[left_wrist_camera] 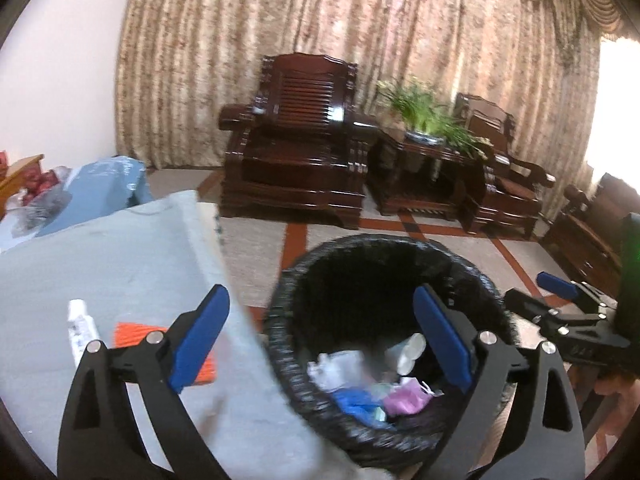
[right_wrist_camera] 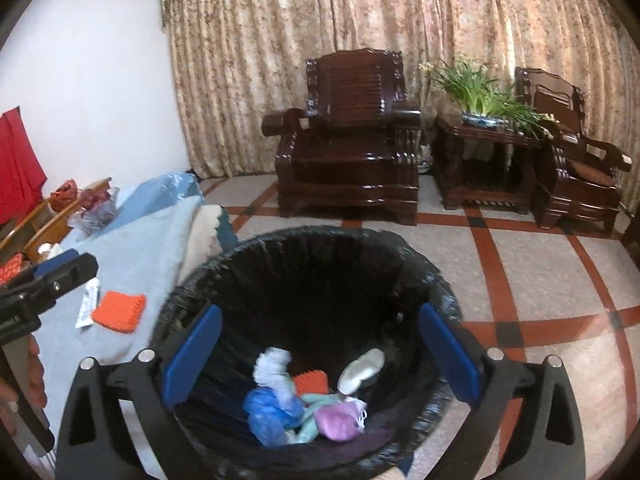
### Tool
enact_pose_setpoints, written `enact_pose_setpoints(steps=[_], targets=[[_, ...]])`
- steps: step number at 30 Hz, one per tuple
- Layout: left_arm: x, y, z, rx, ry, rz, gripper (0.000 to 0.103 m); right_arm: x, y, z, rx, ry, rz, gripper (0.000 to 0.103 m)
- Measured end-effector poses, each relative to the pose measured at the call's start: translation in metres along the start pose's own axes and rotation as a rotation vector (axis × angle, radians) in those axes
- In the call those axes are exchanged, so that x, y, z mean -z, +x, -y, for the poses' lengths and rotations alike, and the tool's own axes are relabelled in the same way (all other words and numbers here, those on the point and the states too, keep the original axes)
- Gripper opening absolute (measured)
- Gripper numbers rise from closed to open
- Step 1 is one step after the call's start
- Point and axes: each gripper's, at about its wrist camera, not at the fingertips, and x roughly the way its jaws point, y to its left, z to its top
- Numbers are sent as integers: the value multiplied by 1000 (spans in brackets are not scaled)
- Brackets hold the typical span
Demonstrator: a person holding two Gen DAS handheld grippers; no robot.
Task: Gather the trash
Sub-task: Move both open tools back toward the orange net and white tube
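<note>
While both grippers hang with jaws spread and empty — the left gripper (left_wrist_camera: 322, 344) at the bin's rim, the right gripper (right_wrist_camera: 320, 354) above its mouth — the black-lined trash bin (right_wrist_camera: 416, 264) holds crumpled trash (right_wrist_camera: 296, 404). On the grey-blue cloth (right_wrist_camera: 132, 252) near its bin-side edge lie an orange pad (right_wrist_camera: 119, 312) and a white tube (right_wrist_camera: 87, 307), touching.

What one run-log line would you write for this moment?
task: collect trash | left gripper: open, empty | right gripper: open, empty, over bin | bin: holds trash | left on cloth: tube, orange pad
</note>
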Motion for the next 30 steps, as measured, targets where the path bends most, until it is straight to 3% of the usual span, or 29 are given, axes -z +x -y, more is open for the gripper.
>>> enact_pose_setpoints(steps=[17,30], targets=[[14,-81,-139,-325,-120,63,94,-8,23,-137,-245,-136,16,97],[35,-98,-204,-439,-169,55,94,1,64,-230,-354,-220,-22,97]])
